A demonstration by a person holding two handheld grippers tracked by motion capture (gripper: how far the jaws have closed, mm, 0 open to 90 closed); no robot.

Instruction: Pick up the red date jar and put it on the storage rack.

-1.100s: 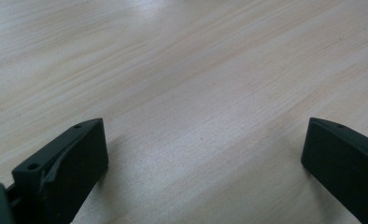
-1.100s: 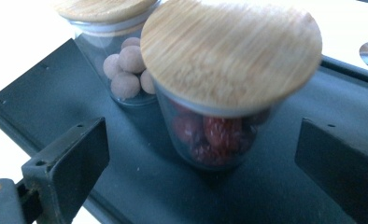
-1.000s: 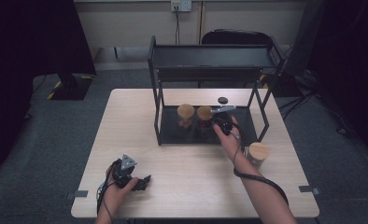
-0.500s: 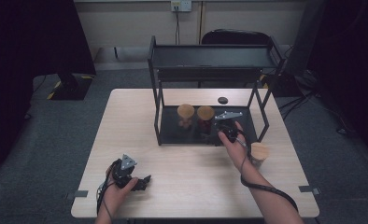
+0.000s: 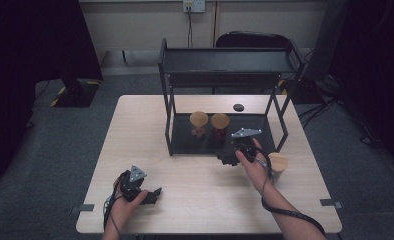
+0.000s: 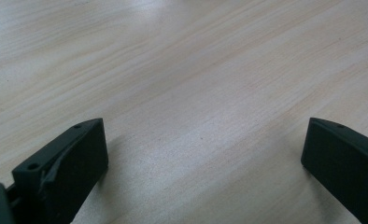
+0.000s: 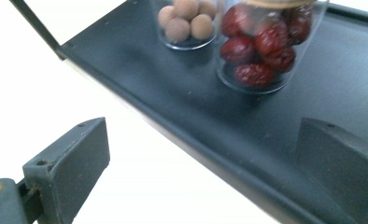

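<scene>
Right tongs [image 5: 228,159] now back off the shelf [image 5: 265,145], seemingly empty; both tongs wide open.

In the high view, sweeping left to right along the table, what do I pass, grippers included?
Left gripper → jar with tan balls → jar with red fruit → right gripper → cork-lidded jar standing on the table outside the rack.

Pale wood-grain table [image 5: 195,200], black rack [image 5: 225,62]. One clear jar [image 7: 261,42] holds dark red fruit, the other [image 7: 187,23] tan balls. Both grippers [image 5: 152,194] [image 5: 224,159] black.
</scene>
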